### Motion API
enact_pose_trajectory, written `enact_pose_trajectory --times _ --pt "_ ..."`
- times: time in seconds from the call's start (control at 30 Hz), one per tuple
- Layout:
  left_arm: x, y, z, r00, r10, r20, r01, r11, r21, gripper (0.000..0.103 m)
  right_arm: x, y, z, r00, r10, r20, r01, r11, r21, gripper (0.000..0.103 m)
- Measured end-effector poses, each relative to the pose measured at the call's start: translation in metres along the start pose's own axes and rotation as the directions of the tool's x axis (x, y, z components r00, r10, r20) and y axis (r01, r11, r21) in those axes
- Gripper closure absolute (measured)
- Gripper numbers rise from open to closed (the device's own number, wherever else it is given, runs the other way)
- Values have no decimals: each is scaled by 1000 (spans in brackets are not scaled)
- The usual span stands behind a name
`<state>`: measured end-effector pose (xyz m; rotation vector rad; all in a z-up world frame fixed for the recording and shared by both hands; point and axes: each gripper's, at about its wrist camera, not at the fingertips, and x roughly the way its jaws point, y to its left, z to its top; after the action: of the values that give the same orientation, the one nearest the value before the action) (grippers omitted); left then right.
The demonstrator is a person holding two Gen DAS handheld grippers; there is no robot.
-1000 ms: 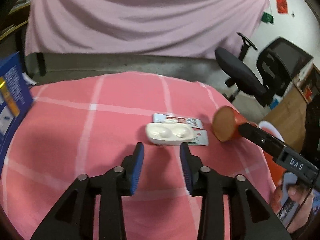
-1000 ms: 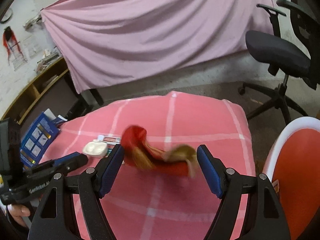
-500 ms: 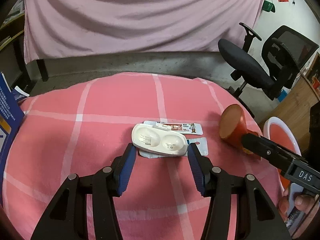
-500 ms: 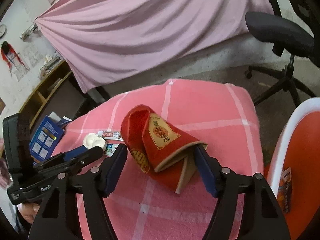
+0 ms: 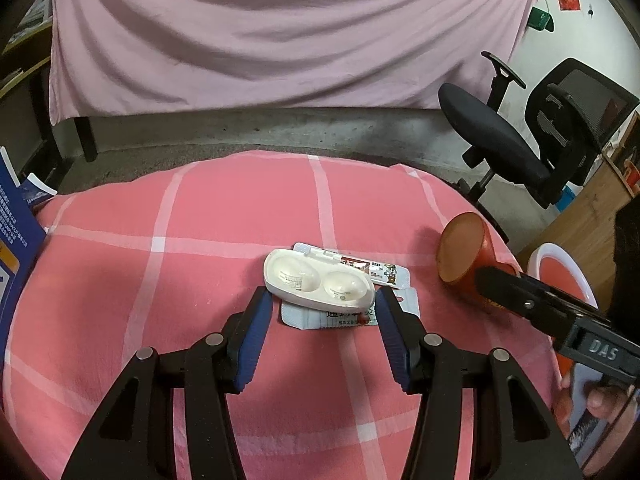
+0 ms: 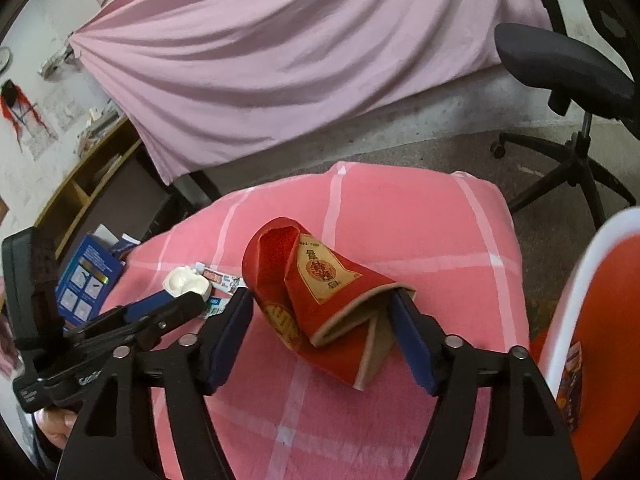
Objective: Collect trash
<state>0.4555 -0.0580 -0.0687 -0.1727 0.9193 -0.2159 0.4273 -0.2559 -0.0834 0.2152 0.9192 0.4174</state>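
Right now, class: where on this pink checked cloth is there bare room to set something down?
Free: the far cloth behind the white tray, and its left side toward the blue box. Crowded: the middle, with tray, flat packets and crushed red cup.

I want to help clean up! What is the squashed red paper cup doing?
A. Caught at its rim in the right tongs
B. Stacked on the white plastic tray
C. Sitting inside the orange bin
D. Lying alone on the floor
A: the squashed red paper cup has its flattened rim between the right tongs, above the pink checked cloth.
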Motion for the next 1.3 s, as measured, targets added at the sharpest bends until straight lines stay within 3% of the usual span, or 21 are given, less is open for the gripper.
enact_pose_trajectory --times 0.13,0.23,0.83,1.07,1.3 --pt "-3 7 1 1000 -19 10 19 999 -42 56 5 0 3 1000 5 -8 -5 1000 -21 31" --pt "-6 9 2 1000 -23 20 25 998 -57 56 6 0 2 1000 25 -9 -25 999 -31 37" --pt "5 0 2 1000 23 -14 -23 1000 9 56 2 -4 0 998 55 14 -55 998 7 38" --pt "-2 10 -1 998 66 6 -66 997 -40 56 2 -4 -1 998 56 15 -56 998 9 38" --pt "-19 39 -6 999 24 43 -18 992 -126 59 2 -5 -1 998 60 17 -60 998 11 38"
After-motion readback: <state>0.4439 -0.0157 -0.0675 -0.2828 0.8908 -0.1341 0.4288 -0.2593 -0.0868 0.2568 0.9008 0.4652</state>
